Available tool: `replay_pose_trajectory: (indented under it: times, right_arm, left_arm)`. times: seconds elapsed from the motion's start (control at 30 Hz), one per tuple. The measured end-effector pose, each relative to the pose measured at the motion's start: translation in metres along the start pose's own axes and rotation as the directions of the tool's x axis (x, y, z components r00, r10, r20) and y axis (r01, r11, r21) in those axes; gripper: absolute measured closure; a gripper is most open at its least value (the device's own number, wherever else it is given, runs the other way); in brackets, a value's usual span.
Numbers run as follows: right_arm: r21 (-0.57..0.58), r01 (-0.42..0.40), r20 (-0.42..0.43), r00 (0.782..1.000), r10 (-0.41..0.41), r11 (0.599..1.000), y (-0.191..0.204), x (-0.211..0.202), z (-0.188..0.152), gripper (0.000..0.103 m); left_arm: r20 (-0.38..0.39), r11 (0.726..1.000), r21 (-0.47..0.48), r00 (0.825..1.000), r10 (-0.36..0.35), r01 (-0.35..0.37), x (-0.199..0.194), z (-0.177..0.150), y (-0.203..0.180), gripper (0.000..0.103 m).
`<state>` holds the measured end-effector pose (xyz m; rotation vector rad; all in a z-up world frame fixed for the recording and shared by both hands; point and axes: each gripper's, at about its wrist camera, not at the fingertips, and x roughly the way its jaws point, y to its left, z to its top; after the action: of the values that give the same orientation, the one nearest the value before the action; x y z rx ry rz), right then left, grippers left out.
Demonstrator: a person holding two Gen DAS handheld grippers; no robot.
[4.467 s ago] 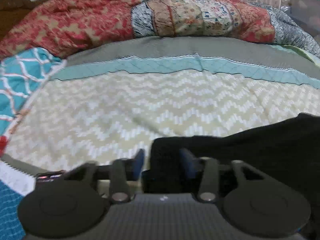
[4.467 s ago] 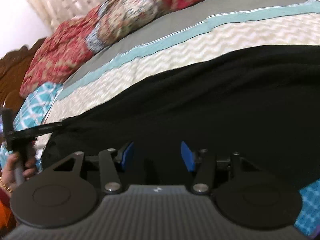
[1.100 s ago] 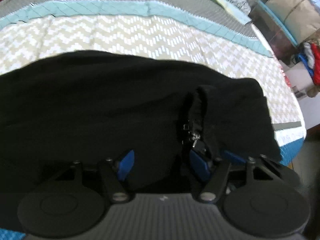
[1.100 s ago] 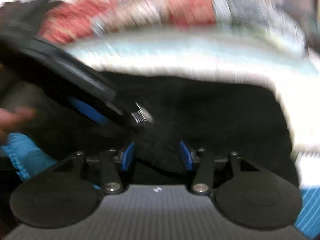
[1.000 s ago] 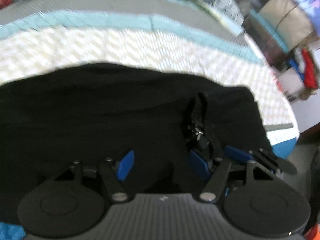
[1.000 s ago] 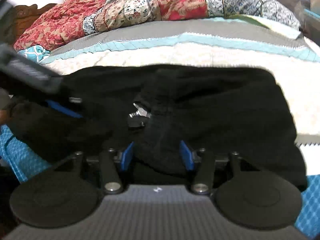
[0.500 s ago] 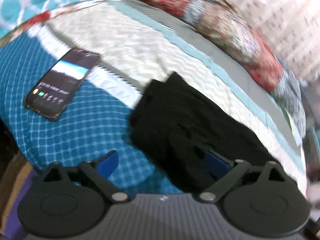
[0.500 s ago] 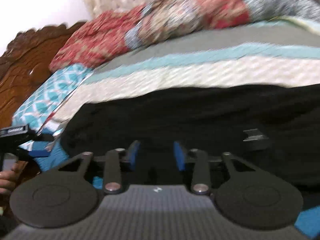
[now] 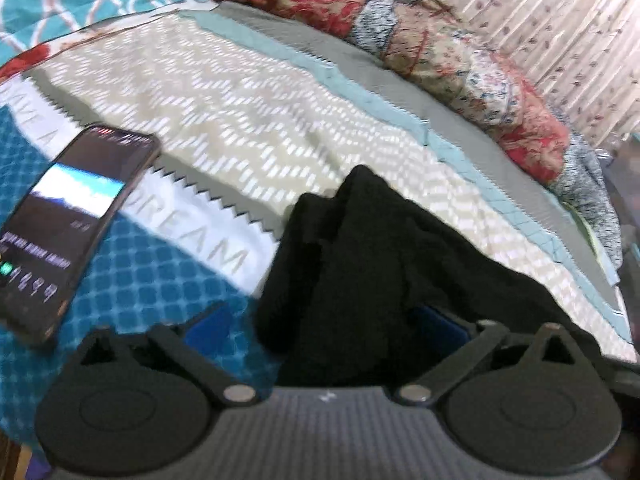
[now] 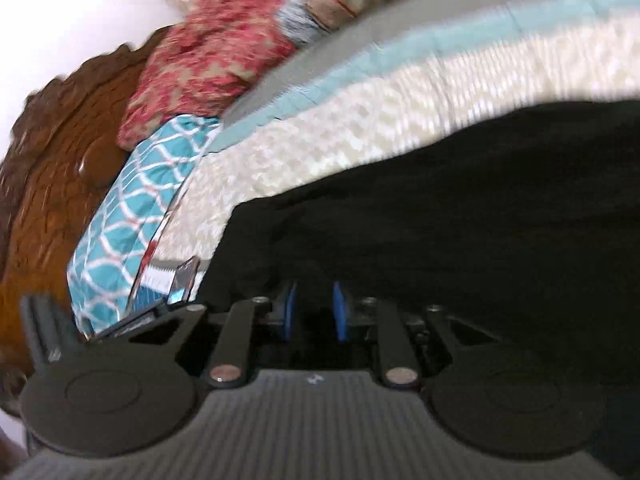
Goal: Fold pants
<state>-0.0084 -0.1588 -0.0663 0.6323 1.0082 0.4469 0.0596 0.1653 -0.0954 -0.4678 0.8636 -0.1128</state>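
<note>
In the left wrist view, grey capitals on the white band of the bedspread [image 9: 208, 216] spell "DREAM", running slantwise between the zigzag border and the blue diamond-patterned part. More grey letters sit on the same band at the far left, above the phone [image 9: 68, 224], but they are cut off and too faint to make out. The phone's lit screen carries a line of pale text and a row of small icons, all blurred past reading, and the right wrist view offers no lettering that can be read.
</note>
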Motion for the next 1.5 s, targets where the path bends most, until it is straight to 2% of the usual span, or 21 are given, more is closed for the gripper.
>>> replay_pose_trajectory:
  times: [0.03,0.07,0.1,0.17,0.37,0.43,0.6,0.77,0.83,0.87,0.93,0.97,1.03,1.07,1.17,1.23,1.37,1.4,1.43,1.47,1.5]
  right_arm:
    - [0.041,0.029,-0.064,0.998,-0.026,0.999,-0.011,0.018,-0.002,0.081]
    - [0.081,0.021,-0.058,0.998,-0.017,0.997,-0.021,0.024,-0.007,0.1]
    - [0.128,-0.004,-0.047,0.999,0.01,0.992,-0.028,0.024,-0.008,0.103]
    - [0.186,-0.025,-0.051,0.998,0.036,0.982,-0.034,0.02,-0.007,0.103]
    - [0.128,-0.019,-0.053,0.998,0.026,0.992,-0.026,0.007,-0.011,0.098]
    - [0.14,-0.032,-0.045,0.998,0.038,0.99,-0.029,0.0,-0.011,0.095]
    - [0.196,-0.039,0.127,0.992,0.014,0.98,-0.058,-0.052,-0.002,0.09]
    - [0.224,0.003,0.255,0.965,-0.062,0.974,-0.089,-0.105,-0.002,0.076]
    - [0.231,0.002,0.293,0.953,-0.072,0.973,-0.098,-0.118,-0.005,0.062]
    - [0.241,-0.003,0.308,0.949,-0.073,0.971,-0.102,-0.122,-0.006,0.051]
    - [0.266,-0.04,0.319,0.946,-0.048,0.963,-0.108,-0.122,-0.007,0.043]
    - [0.275,-0.07,0.318,0.948,-0.022,0.959,-0.109,-0.12,-0.007,0.035]
    - [0.279,-0.132,0.312,0.949,0.04,0.951,-0.103,-0.111,-0.005,0.022]
    - [0.274,-0.149,0.298,0.953,0.064,0.95,-0.098,-0.105,-0.002,0.017]
    - [0.199,-0.149,0.23,0.968,0.102,0.969,-0.067,-0.08,0.012,0.015]
    - [0.108,-0.121,0.182,0.978,0.1,0.987,-0.043,-0.063,0.021,0.014]
    - [-0.032,0.043,0.121,0.992,-0.039,0.999,-0.007,-0.029,0.031,0.012]
    - [-0.064,0.082,0.098,0.992,-0.076,0.995,-0.003,-0.021,0.032,0.016]
    - [-0.09,0.096,0.092,0.992,-0.087,0.991,-0.002,-0.018,0.031,0.026]
    - [-0.107,0.113,0.108,0.989,-0.102,0.988,0.0,-0.021,0.03,0.064]
    - [-0.106,0.123,0.137,0.985,-0.108,0.987,-0.001,-0.03,0.029,0.076]
  left_arm:
    - [-0.011,1.0,0.008,1.0,-0.021,0.022,0.001,0.0,-0.001,0.042]
    - [-0.012,1.0,0.013,1.0,-0.026,0.026,0.0,0.0,-0.003,0.044]
    - [-0.002,0.999,0.023,0.999,-0.034,0.034,-0.002,0.0,-0.004,0.05]
    - [0.025,0.998,0.045,0.998,-0.053,0.052,-0.014,-0.003,-0.011,0.055]
    - [0.113,0.981,0.171,0.987,-0.113,0.093,-0.041,0.001,-0.061,0.063]
    - [0.127,0.962,0.243,0.978,-0.163,0.129,-0.047,0.003,-0.085,0.086]
    - [0.011,0.879,0.394,0.955,-0.295,0.267,-0.031,-0.017,-0.15,0.086]
    - [-0.173,0.81,0.481,0.942,-0.288,0.336,0.002,-0.056,-0.191,0.083]
    - [-0.193,0.779,0.522,0.937,-0.29,0.348,-0.007,-0.066,-0.193,0.062]
    - [-0.185,0.761,0.546,0.936,-0.3,0.352,-0.016,-0.069,-0.191,0.058]
    - [-0.164,0.74,0.57,0.931,-0.326,0.359,-0.039,-0.071,-0.181,0.049]
    - [-0.155,0.741,0.565,0.928,-0.338,0.364,-0.05,-0.07,-0.173,0.045]
    - [-0.121,0.774,0.529,0.933,-0.339,0.349,-0.068,-0.064,-0.15,0.033]
    - [-0.1,0.799,0.502,0.94,-0.327,0.331,-0.074,-0.061,-0.138,0.032]
    - [-0.059,0.887,0.384,0.966,-0.253,0.256,-0.081,-0.049,-0.099,0.032]
    - [-0.039,0.925,0.306,0.973,-0.227,0.227,-0.084,-0.045,-0.077,0.032]
    - [-0.024,0.961,0.171,0.976,-0.218,0.219,-0.084,-0.037,-0.046,0.032]
    - [-0.024,0.964,0.161,0.977,-0.211,0.212,-0.082,-0.036,-0.043,0.032]
    - [-0.024,0.966,0.158,0.979,-0.203,0.204,-0.081,-0.034,-0.042,0.032]
    - [-0.026,0.967,0.157,0.98,-0.2,0.201,-0.081,-0.034,-0.039,0.032]
    - [-0.029,0.966,0.156,0.979,-0.202,0.205,-0.079,-0.033,-0.042,0.032]
